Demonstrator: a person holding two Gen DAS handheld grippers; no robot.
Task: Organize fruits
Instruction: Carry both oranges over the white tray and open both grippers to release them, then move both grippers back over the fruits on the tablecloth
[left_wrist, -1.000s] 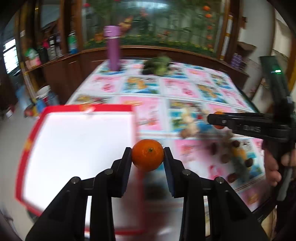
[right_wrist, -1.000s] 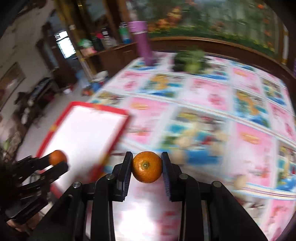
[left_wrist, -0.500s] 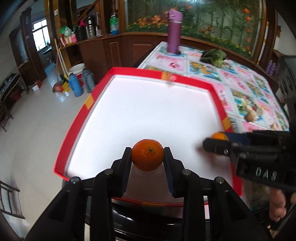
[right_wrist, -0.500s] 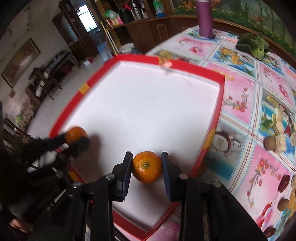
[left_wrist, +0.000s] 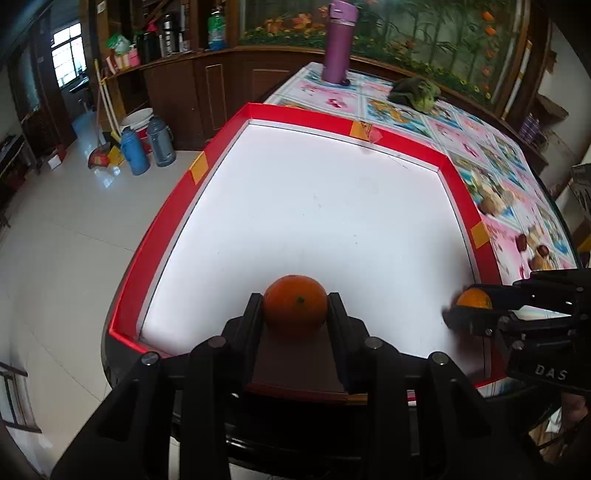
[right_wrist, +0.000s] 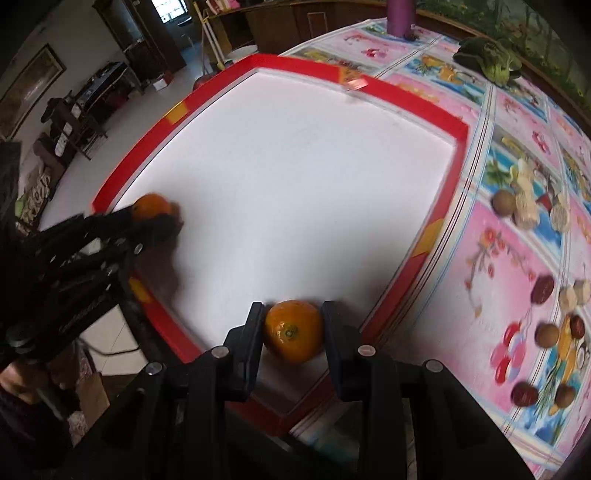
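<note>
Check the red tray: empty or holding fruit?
Empty: the red tray has a bare white floor; both oranges are gripped over it.

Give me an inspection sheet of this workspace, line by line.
Surface: table under a pink picture cloth; red-rimmed white tray at its edge, nothing lying loose in it.
Job's things: two oranges, one in the left gripper, one in the right gripper, both over the tray's near side.
Clutter: small brown fruits and pale pieces on the cloth, purple flask, green vegetable.
Grippers: both shut on their oranges.
Cables: nothing seen.
Surroundings: wooden cabinets, two thermos jugs on a tiled floor.
</note>
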